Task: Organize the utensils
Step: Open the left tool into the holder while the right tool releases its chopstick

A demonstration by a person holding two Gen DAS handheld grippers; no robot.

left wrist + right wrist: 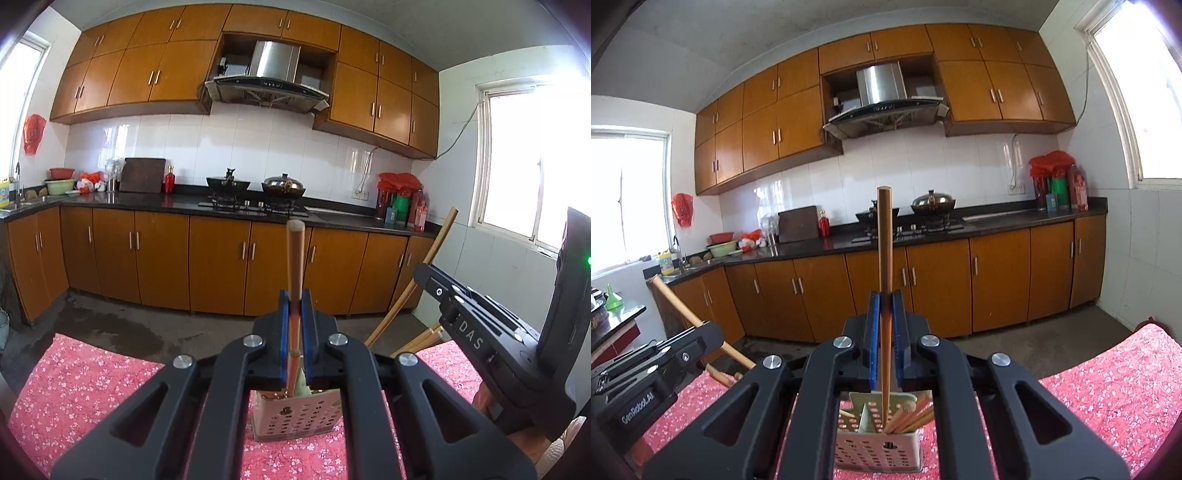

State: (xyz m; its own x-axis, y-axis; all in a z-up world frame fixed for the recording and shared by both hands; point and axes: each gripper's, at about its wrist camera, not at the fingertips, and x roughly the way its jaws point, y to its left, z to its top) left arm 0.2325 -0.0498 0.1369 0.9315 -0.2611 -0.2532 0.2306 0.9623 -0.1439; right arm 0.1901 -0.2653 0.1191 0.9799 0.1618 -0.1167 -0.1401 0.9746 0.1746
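Inspecting the left wrist view first: the left gripper is clenched on a wooden chopstick, the blue pads pressing it from both sides. The stick stands close to upright, its blunt end up, its lower end reaching down toward the perforated utensil holder that stands on the pink floral tablecloth. Other stick ends show inside the holder, though the gripper body hides most of its mouth. To the right, the right gripper is seen from the side, with its own chopstick slanting up past it and several loose-looking sticks below; whether those lie in the holder cannot be told from here.

Right wrist view: the right gripper is likewise clamped on a second chopstick, upright, its tip entering the right compartment of the holder, beside a leaning bundle of chopsticks. A divider separates that compartment from the left one, whose contents are hidden. The left gripper appears at lower left, its stick tilted.

Judgement: the step in hand is depositing, one chopstick per hand, into the holder. Progress appears well advanced, given the sticks already stored. The next move calls for lowering each stick until its tip is inside a compartment, then releasing. Risk: the two tools are close together and could collide above the narrow holder.
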